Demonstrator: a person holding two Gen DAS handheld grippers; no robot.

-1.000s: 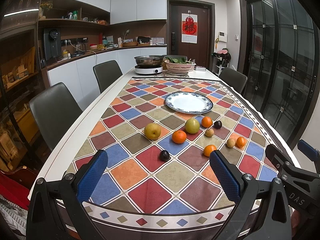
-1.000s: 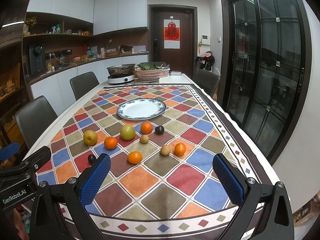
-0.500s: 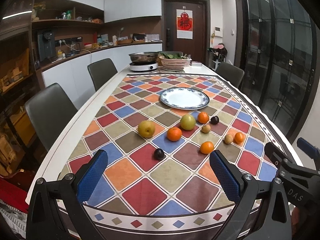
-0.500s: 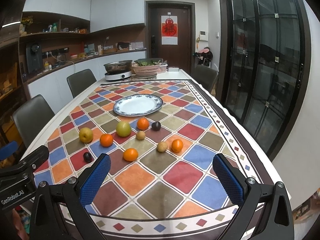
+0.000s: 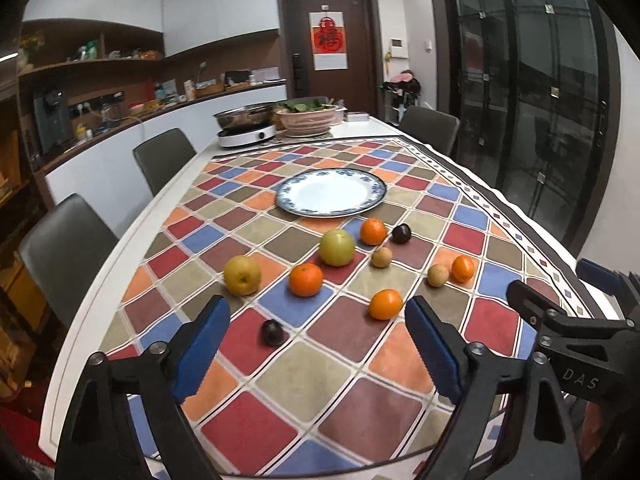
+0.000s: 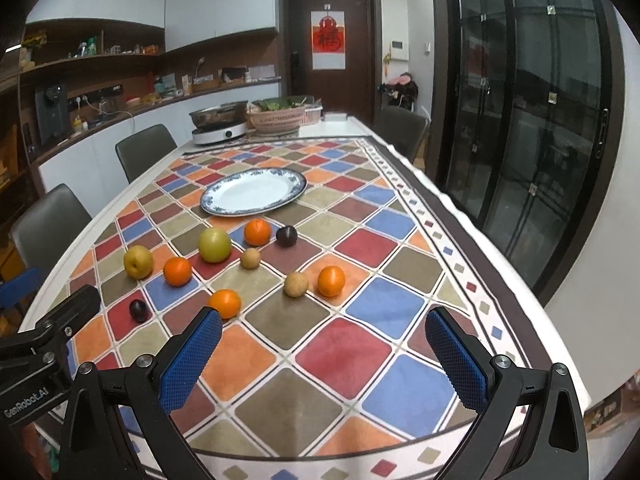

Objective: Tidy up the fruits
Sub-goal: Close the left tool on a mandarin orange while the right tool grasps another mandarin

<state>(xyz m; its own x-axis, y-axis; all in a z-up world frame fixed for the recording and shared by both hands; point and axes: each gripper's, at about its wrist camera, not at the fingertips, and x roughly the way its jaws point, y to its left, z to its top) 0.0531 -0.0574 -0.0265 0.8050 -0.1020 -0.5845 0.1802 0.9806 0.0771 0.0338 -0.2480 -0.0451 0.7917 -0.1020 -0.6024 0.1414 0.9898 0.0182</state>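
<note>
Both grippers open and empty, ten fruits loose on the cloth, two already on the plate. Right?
Wrong on the plate: the plate is empty, as the right wrist view shows. All ten fruits lie on the cloth in front of it. Left gripper and right gripper are open and empty.

Bench (image 6: 120, 196): white top under a checked cloth (image 6: 340, 348). Empty plate (image 6: 253, 191) mid-cloth. Just nearside of plate: loose fruits (image 6: 215, 245), scattered. Beyond plate: hotplate with pan (image 6: 218, 123), basket of greens (image 6: 276, 115).
</note>
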